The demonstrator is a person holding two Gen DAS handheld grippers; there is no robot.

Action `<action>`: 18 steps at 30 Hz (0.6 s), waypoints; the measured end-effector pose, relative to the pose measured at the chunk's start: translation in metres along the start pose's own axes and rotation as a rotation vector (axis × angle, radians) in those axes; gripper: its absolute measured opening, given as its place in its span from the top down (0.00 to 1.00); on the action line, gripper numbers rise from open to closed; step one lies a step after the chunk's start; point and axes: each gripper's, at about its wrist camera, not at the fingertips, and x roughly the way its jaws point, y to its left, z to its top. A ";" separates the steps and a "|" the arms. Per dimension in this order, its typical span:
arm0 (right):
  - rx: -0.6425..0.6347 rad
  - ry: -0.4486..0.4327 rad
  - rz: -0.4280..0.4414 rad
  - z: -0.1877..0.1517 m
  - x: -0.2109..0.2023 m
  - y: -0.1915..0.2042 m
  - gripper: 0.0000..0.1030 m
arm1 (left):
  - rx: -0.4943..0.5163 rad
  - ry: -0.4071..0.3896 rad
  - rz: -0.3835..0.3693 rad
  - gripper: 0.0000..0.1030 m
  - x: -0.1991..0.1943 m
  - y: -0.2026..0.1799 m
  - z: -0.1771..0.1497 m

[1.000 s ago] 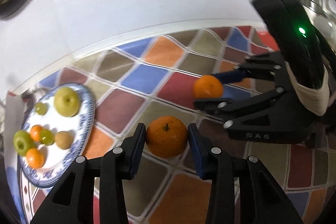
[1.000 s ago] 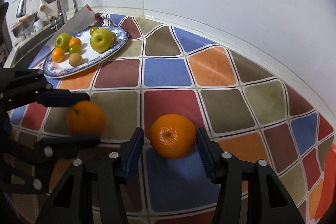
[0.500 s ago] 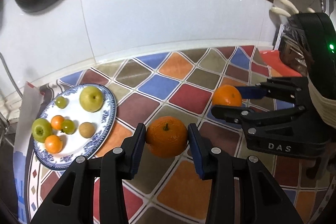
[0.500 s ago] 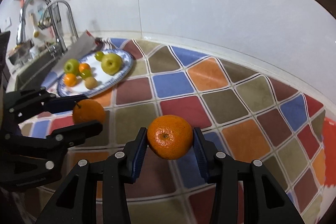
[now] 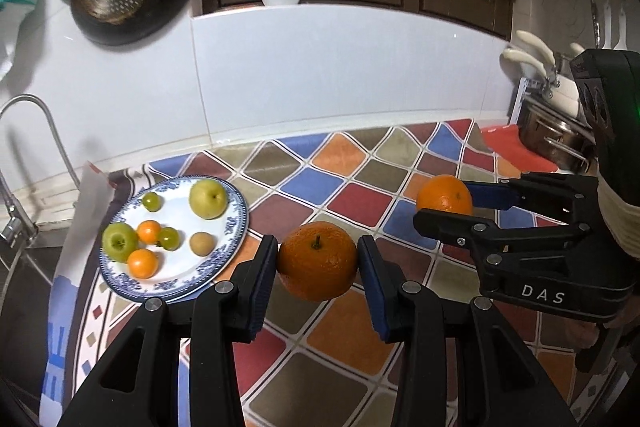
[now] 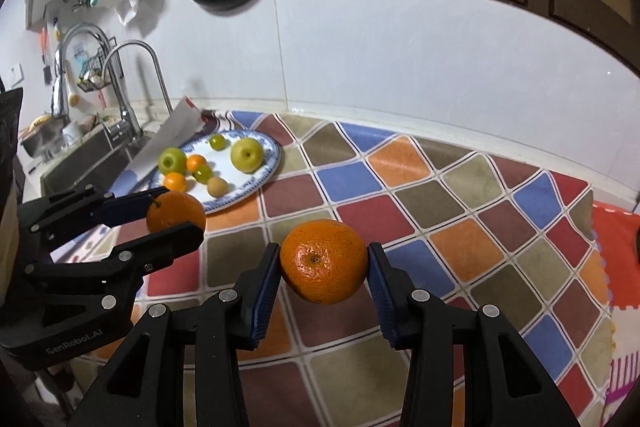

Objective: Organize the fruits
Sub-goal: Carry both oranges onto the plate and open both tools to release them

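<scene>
Oranges were pinched, one in each hand-held gripper: left gripper (image 5: 317,261) held a stemmed orange (image 5: 317,259), right gripper (image 6: 323,263) another orange (image 6: 323,261), both above the checked worktop (image 6: 404,163), right of the fruit plate (image 5: 236,227).

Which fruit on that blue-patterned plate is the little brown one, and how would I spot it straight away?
Find the blue-rimmed plate at the sink end of the patchwork counter cloth. On the plate's near right part, below the big yellow-green apple, lies the brown fruit. It is the only dull tan piece; its neighbours are glossy green or bright orange.
</scene>
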 end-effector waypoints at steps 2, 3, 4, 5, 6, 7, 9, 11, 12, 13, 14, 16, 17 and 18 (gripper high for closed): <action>0.001 -0.015 -0.005 0.001 -0.008 0.007 0.58 | -0.003 -0.011 0.003 0.60 -0.009 0.003 -0.001; 0.001 -0.021 -0.005 0.002 -0.011 0.011 0.58 | -0.007 -0.017 0.003 0.60 -0.013 0.006 -0.002; -0.001 -0.030 -0.009 0.003 -0.015 0.017 0.58 | -0.010 -0.022 0.004 0.60 -0.018 0.009 -0.003; 0.000 -0.035 -0.010 0.003 -0.017 0.020 0.58 | -0.012 -0.027 0.006 0.60 -0.022 0.011 -0.004; 0.001 -0.041 -0.010 0.004 -0.020 0.024 0.58 | -0.012 -0.031 0.006 0.60 -0.026 0.015 -0.005; 0.000 -0.047 -0.009 0.005 -0.023 0.030 0.58 | -0.013 -0.037 0.006 0.60 -0.031 0.019 -0.006; 0.003 -0.059 -0.007 0.006 -0.026 0.038 0.58 | -0.017 -0.041 0.007 0.60 -0.037 0.026 -0.007; 0.004 -0.072 -0.006 0.008 -0.029 0.050 0.58 | -0.021 -0.047 0.011 0.60 -0.044 0.034 -0.010; 0.006 -0.076 -0.006 0.008 -0.030 0.054 0.58 | -0.023 -0.050 0.012 0.60 -0.047 0.039 -0.011; 0.007 -0.082 -0.004 0.010 -0.031 0.061 0.58 | -0.025 -0.053 0.012 0.60 -0.051 0.044 -0.012; 0.007 -0.086 -0.005 0.010 -0.031 0.066 0.58 | -0.026 -0.057 0.013 0.61 -0.054 0.049 -0.013; 0.008 -0.095 -0.006 0.012 -0.031 0.077 0.58 | -0.025 -0.061 0.015 0.60 -0.059 0.058 -0.014; 0.008 -0.098 -0.006 0.013 -0.031 0.081 0.58 | -0.026 -0.063 0.013 0.60 -0.062 0.064 -0.015; 0.008 -0.102 -0.007 0.014 -0.031 0.087 0.58 | -0.027 -0.065 0.012 0.60 -0.064 0.067 -0.015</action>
